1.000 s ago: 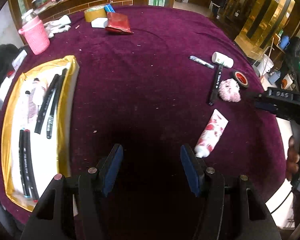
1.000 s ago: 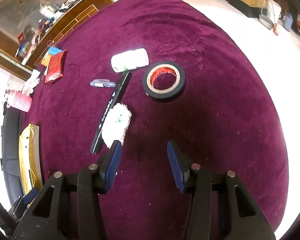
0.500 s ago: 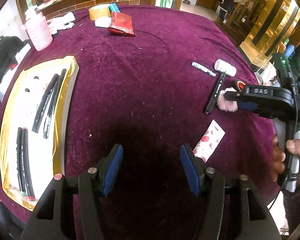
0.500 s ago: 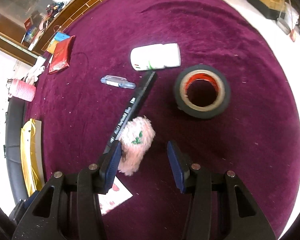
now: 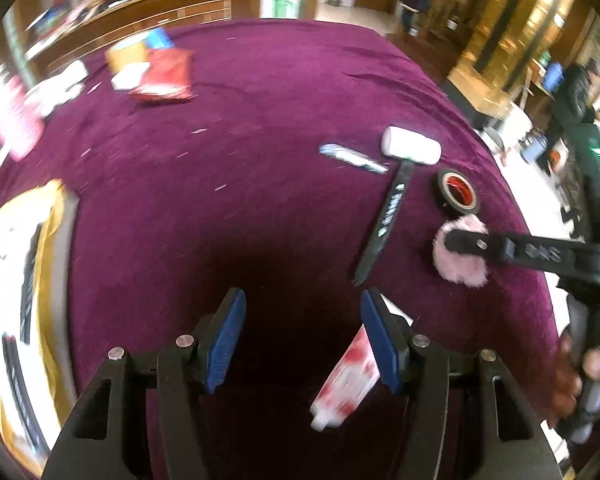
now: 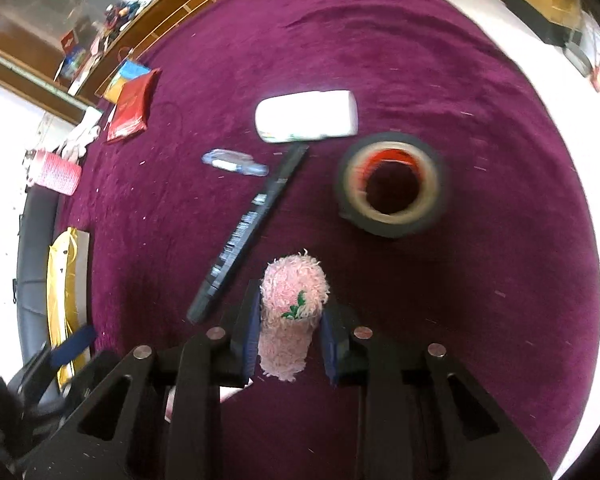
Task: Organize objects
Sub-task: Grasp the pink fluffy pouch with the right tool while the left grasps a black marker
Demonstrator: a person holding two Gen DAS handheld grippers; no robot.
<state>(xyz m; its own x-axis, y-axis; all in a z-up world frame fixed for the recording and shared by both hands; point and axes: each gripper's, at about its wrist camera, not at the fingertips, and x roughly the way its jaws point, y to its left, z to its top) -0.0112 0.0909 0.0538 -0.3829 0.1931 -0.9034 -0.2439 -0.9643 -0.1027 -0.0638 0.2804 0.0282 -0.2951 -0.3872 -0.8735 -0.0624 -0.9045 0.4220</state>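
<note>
Right gripper clamped on the pink fluffy pouch, blue pads pressed into its sides, at 6 o'clock in the right wrist view. Best lifted straight, squeeze steady, since soft pile likely slips. Pale pink shag, small green leaf mark, oblong. Black pen just beside at 10 o'clock, tape roll farther at 1 o'clock. Left gripper spread wide, empty, tube by its right finger.

Soft indoor daylight, washed-out glare on the pale floor at the right, deep shadow pooled on the purple cloth near the lens, motion smear across the left view, fisheye bending, black corners
</note>
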